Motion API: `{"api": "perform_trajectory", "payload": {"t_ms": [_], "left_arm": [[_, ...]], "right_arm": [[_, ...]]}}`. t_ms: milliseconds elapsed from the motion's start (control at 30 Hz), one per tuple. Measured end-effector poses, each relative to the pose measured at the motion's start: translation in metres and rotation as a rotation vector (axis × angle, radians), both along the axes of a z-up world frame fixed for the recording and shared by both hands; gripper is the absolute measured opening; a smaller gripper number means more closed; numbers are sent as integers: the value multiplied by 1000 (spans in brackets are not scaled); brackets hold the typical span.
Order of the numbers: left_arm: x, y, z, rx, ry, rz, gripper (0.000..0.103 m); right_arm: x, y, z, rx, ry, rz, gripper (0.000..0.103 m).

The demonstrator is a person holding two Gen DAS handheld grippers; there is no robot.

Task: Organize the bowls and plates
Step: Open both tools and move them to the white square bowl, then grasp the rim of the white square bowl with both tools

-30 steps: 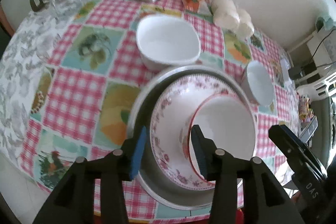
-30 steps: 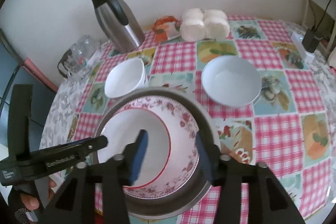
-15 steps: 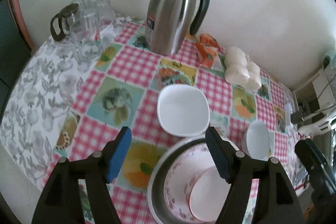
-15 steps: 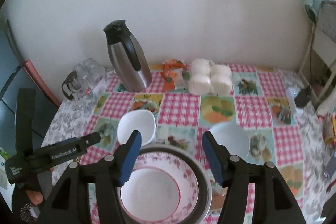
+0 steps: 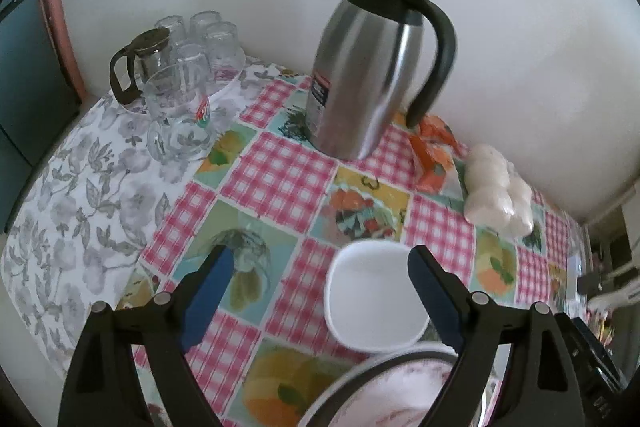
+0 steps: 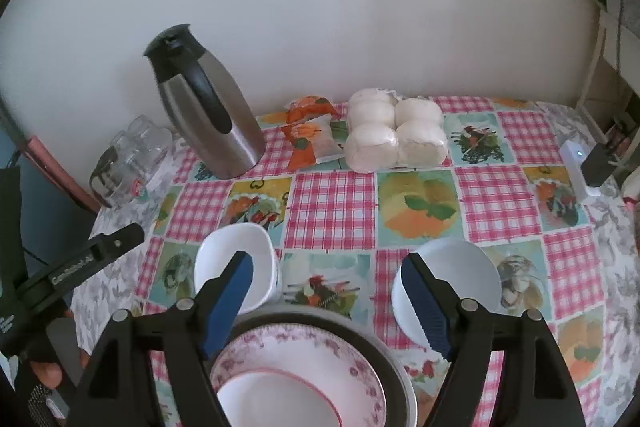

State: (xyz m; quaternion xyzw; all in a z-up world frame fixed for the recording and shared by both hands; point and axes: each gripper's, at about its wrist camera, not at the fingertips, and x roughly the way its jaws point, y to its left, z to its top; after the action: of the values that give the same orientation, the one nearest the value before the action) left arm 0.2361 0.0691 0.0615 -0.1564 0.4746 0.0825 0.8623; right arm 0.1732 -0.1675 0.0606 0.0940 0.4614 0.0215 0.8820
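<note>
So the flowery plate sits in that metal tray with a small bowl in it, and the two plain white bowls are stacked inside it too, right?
Not quite. The flowery plate does sit in the metal tray with a small bowl in it, but the two plain white bowls are not stacked there. The right wrist view shows the squarish white bowl and the round white bowl standing apart on the tablecloth beyond the tray.

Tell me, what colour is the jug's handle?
Black. The jug shows best in the left wrist view.

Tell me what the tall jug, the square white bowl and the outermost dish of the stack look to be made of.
Jug: brushed steel with soft streaked reflections; lid and handle matte black, probably plastic. Square white bowl: glossy white, likely glazed ceramic or opal glass. Outermost dish: dull grey sheen, seemingly metal.
</note>
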Motion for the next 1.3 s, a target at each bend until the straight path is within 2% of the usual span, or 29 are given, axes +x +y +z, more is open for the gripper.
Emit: {"api": "perform_trajectory", "payload": {"t_ms": [133,300,367,500,633,767,867,1000,1067,1200,1300], "left_arm": [[9,5,1,0,-24,21,89],[8,2,-12,-6,-45,-21,89],[10,5,-21,-1,-24,-8,89],[13,10,-37,-45,4,-12,89],[15,13,-51,-45,30,1,89],[16,22,-68,-100,55,29,89],[18,29,-84,-168,81,29,89],[20,31,-97,-249,97,13,87],[21,31,-102,-276,105,7,78],[23,30,-109,-286,128,-4,70],[24,30,-112,-300,139,-17,66]], "right_arm": [[14,0,-1,-3,-11,-9,83],[17,2,-11,33,-16,5,83],[18,2,-17,38,-9,-7,83],[22,8,-30,29,14,7,83],[25,14,-37,17,36,8,83],[30,23,-43,16,63,33,83],[37,34,-54,-27,109,45,83],[47,45,-72,-2,178,56,82],[52,53,-79,-16,198,74,78],[61,60,-95,-7,262,76,64],[66,67,-104,-48,284,84,52]]}}
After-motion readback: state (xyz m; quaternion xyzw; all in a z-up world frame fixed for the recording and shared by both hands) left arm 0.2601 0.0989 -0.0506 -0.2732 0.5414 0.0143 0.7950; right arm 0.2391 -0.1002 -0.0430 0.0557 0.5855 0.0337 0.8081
